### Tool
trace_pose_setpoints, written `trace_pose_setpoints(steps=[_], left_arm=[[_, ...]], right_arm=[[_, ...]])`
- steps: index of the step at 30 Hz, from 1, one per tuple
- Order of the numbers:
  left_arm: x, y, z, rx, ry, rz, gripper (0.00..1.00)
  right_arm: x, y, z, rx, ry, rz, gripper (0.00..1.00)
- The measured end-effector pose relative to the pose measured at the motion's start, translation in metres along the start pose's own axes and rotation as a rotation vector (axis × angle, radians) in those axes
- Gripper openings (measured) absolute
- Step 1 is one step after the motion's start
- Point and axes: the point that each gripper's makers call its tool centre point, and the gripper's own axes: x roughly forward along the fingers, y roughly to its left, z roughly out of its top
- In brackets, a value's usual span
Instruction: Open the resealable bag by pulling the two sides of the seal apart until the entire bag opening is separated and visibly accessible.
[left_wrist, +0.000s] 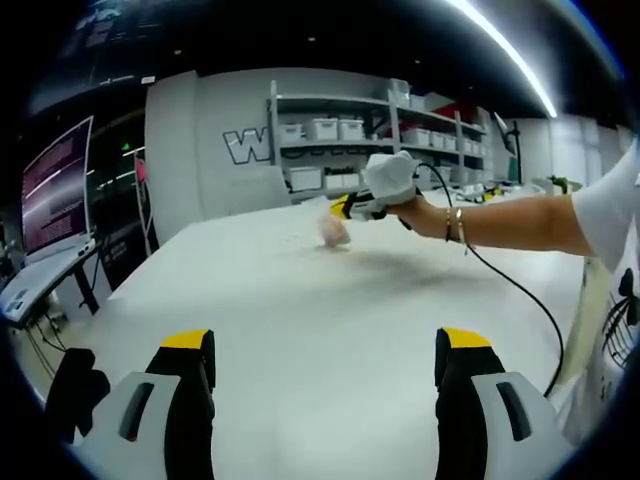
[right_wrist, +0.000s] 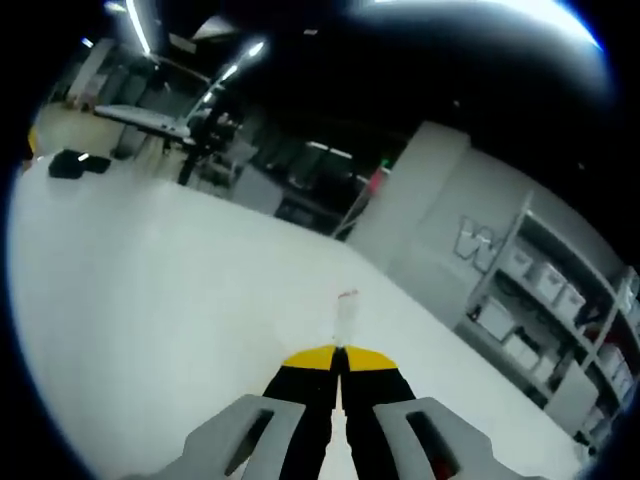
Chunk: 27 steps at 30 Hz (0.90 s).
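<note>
White table (left_wrist: 300, 330) lies ahead of the left gripper (left_wrist: 325, 365), jaws released; right gripper (right_wrist: 340, 365) clenched on the bag (right_wrist: 345, 315); wall lettering (left_wrist: 247, 146) shows "W".

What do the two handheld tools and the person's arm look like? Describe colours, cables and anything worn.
The left tool has grey bodies and black jaws with yellow tips. The right tool matches it, and trails a black cable. The person wears a white glove, a bracelet and a white short sleeve.

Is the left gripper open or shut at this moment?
Open. In the left gripper view, the left gripper has its two yellow-tipped fingers standing far apart, with bare white table between them and nothing held.
</note>
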Motion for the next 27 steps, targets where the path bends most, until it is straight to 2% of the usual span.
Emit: trace_pose_setpoints(steps=[27], left_arm=[[-0.007,-0.007,0.004,0.012,-0.009,-0.001,0.9]], right_arm=[[-0.027,-0.004,0.011,0.015,-0.031,-0.024,0.0]])
